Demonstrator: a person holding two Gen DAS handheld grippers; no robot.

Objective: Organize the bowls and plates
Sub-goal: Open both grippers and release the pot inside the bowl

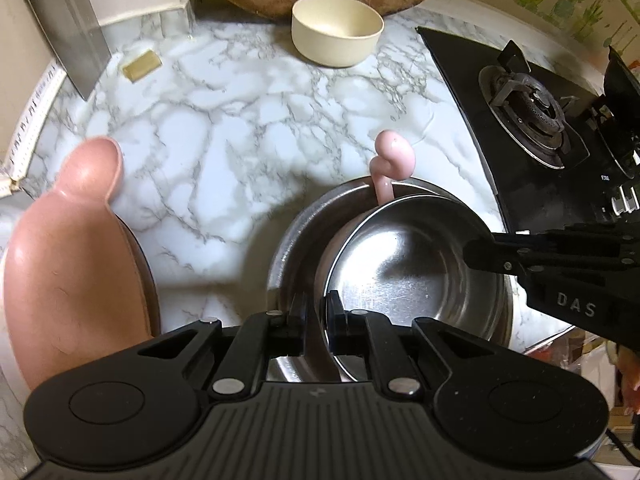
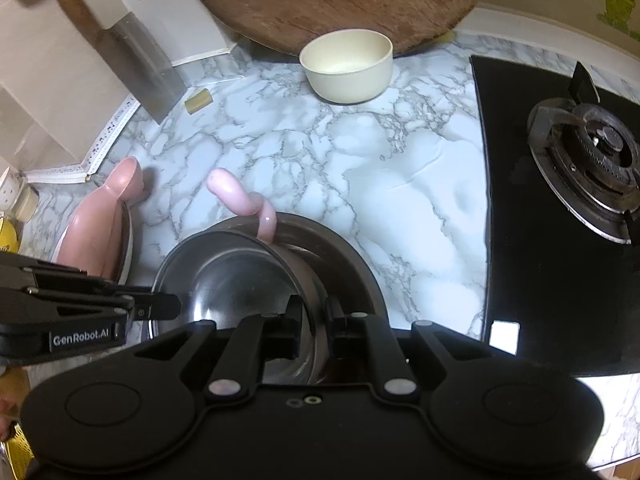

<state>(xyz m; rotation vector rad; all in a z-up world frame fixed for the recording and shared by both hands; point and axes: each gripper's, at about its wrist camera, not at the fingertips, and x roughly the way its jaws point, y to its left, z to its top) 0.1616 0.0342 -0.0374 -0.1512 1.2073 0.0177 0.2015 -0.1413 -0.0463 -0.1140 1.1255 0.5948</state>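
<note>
At lower centre of both views, the steel bowl [image 1: 404, 264] is clenched at opposite rim points by the left gripper [image 1: 317, 312] and right gripper [image 2: 314, 318]; it is best lowered level into the larger bowl [image 1: 296, 240].

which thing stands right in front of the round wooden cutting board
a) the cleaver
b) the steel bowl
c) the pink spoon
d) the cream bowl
d, the cream bowl stands upright on the marble counter just before the wooden cutting board, while the steel bowl is nearer the cameras with both grippers closed on its rim.
</note>
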